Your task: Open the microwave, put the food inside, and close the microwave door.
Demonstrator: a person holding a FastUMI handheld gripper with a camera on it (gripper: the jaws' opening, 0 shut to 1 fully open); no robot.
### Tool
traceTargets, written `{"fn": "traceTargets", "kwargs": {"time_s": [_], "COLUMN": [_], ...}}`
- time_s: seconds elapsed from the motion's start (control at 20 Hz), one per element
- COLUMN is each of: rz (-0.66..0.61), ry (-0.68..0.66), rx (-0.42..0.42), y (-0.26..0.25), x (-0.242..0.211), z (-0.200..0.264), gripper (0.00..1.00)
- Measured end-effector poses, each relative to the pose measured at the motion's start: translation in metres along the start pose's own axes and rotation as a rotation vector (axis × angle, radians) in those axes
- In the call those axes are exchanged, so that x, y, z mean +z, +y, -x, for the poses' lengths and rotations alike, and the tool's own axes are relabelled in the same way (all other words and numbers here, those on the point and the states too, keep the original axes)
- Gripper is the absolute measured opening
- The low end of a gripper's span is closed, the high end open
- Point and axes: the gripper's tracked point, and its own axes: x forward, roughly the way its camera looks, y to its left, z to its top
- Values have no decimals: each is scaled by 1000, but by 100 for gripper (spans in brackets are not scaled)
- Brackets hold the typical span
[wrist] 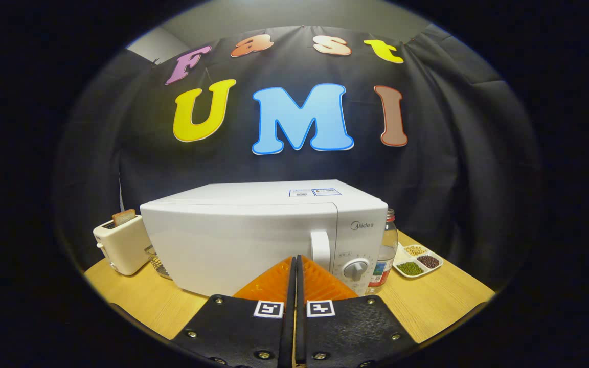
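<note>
White microwave standing on the wooden tabletop, long axis running side to side, door face turned toward the camera and angled slightly so the left corner sits nearer. Door shut, flush with the body. Vertical white door handle at the door's right edge, beside the control panel with a round dial below it. Two small stickers on the top panel, too small to make out. Claw just in front of the microwave's lower front, fingers pressed together with only a thin slit between them and nothing held, tips pointing at the door a little left of the handle. Not clear whether the tips touch the door. White toaster left of the microwave, with a slice of toast sticking upright out of its slot. Part of a wire basket showing between toaster and microwave. Clear glass bottle with a red label just right of the microwave. Sectioned white dish of beans and grains farther right.
</note>
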Motion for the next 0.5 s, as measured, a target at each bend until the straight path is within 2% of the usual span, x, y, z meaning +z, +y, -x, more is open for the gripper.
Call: {"fn": "traceTargets", "kwargs": {"time_s": [0.15, 0.3, 0.5], "rz": [6, -1, 1], "ry": [12, 2, -39], "rx": [15, 66, 128], "y": [-2, 4, 15], "x": [6, 16, 50], "z": [25, 54, 98], "gripper": [2, 2, 2]}}
